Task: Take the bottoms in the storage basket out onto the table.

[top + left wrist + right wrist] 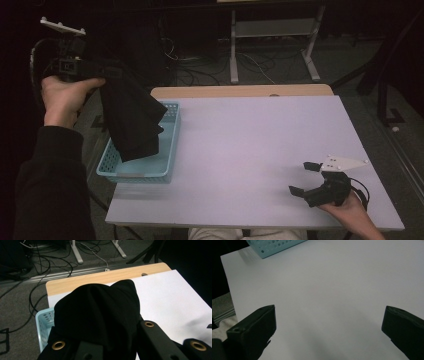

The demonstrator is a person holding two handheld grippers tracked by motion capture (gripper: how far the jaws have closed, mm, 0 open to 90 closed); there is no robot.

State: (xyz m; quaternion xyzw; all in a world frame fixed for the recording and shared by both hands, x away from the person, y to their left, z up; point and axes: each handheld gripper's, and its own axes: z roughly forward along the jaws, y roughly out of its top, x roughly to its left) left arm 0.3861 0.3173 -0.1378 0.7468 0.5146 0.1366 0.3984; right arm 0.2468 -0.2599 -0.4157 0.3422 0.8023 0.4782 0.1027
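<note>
The black cloth (132, 120) hung from my left gripper (92, 70), its jaws clamped tight on a bunched upper corner, and the rest of it draped down over the light blue basket (167, 150), with the lower hem sagging inside near the basket's front wall. In the left gripper view the cloth (100, 315) bulged up between the jaws and hid most of the basket (42, 325) beneath it.

I judged the step in hand to be lifting the cloth clear of the basket. To do it well, I would have kept the grip firm and gone up until the hem cleared the rim, then carried it across to the open tabletop (260, 145) beside the basket. A sideways pull too early could catch the hem on the perforated wall and drag the light basket along, and the basket already sat at the tabletop's left edge with its outer side overhanging.

My right gripper (306, 177) rested on the tabletop well away from the basket, near the front right corner, jaws spread wide with nothing between them; its own view showed bare white surface (324, 290) and a corner of the basket (274, 246) far off. It was free to take a second corner of the cloth.

Beyond the basket, a strip of bare wood (240, 91) ran along the tabletop's far edge, and cables (195, 70) and frame legs (234, 55) lay on the floor behind. Nothing stood between the basket and the open surface.
</note>
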